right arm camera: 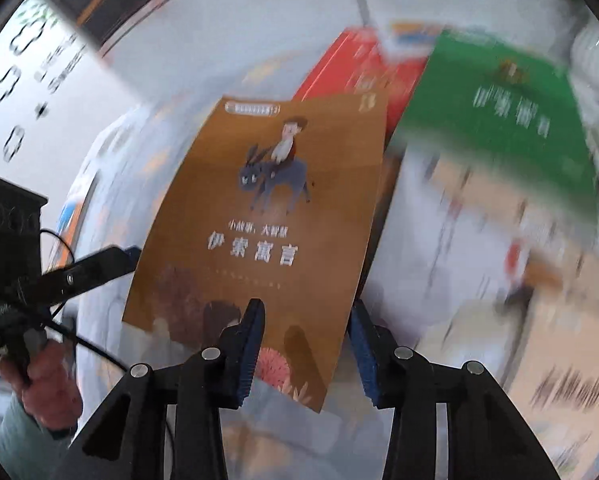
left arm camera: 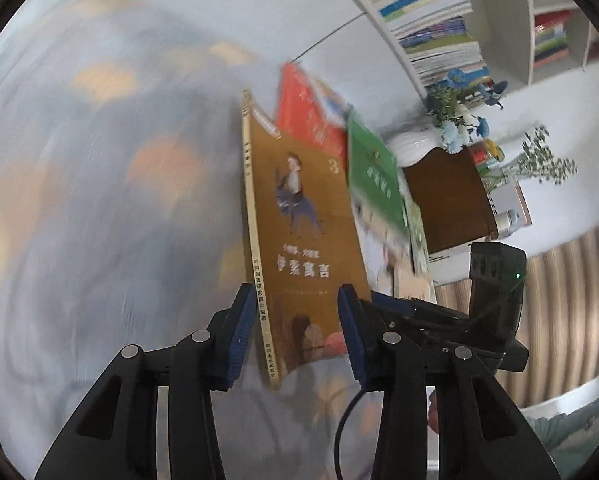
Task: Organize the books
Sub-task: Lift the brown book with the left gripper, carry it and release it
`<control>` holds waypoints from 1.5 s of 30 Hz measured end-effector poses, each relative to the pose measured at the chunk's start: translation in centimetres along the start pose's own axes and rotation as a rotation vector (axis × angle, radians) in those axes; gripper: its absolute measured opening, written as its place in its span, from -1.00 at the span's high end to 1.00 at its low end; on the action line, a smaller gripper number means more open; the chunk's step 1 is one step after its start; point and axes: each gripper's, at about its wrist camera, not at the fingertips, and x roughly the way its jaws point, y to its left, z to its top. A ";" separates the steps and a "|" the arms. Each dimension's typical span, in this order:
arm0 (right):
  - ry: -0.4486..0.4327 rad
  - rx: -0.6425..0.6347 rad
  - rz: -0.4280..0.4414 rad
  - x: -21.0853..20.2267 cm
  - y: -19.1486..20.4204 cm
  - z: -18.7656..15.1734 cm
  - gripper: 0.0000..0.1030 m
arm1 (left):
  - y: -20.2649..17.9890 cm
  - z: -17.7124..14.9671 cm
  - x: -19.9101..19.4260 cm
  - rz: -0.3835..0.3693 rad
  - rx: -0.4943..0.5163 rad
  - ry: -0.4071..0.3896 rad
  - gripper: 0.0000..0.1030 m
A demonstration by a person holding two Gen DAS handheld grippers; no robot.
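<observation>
A white bookshelf (left arm camera: 495, 12) packed with books stands against the pale wall. Near it sit a brown box (left arm camera: 447, 196), blue flowers (left arm camera: 459, 120) and a beige striped curtain (left arm camera: 571, 304), in daylight.

two grippers are showing: the left gripper (left arm camera: 297, 336) and the right gripper (right arm camera: 305, 354), each carrying two blue-padded fingers. three loose books are lying in view: one brown book (right arm camera: 267, 216), one red book (right arm camera: 355, 68) and one green book (right arm camera: 495, 116). one white bookshelf (left arm camera: 495, 20) is standing behind, its packed volumes too many and too blurred for counting. one brown box (left arm camera: 447, 196) is sitting nearby, and one hand (right arm camera: 47, 384) is showing.
</observation>
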 end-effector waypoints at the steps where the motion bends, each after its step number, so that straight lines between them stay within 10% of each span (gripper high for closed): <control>1: 0.015 -0.008 0.009 0.0 0.3 -1.0 0.17 | 0.5 -1.5 -0.4 0.018 -0.024 0.002 0.27; 6: 0.097 0.023 0.069 0.4 0.1 -5.9 0.19 | 2.5 -7.4 -0.9 0.041 -0.203 0.011 0.37; 13: 0.058 0.065 0.020 -0.6 0.9 -9.7 0.20 | 0.3 -7.5 0.5 0.121 -0.120 0.024 0.47; 18: 0.039 0.138 0.110 -0.4 -0.1 -9.1 0.17 | -0.3 -7.2 0.4 -0.174 -0.179 -0.005 0.47; 24: 0.053 0.252 0.251 0.1 -2.4 -8.7 0.18 | -0.9 -5.9 2.4 0.019 -0.143 -0.009 0.88; 28: 0.074 0.292 0.308 0.1 -2.9 -8.6 0.10 | 0.6 -5.8 1.9 -0.155 -0.264 -0.038 0.88; 32: 0.085 0.388 0.486 0.8 -4.7 -8.4 -0.47 | 2.4 -5.5 1.1 -0.325 -0.392 -0.064 0.87; 35: 0.078 0.441 0.613 2.0 -4.5 -7.3 -0.33 | 3.2 -5.3 1.2 -0.378 -0.438 -0.071 0.87; 39: 0.054 0.376 0.594 2.4 -2.1 -4.9 0.35 | 2.2 -4.6 -0.4 -0.152 -0.306 -0.109 0.92; 45: -0.039 -0.165 0.301 -0.8 8.2 -1.4 0.40 | 0.0 -1.1 -4.0 0.130 -0.070 -0.230 0.84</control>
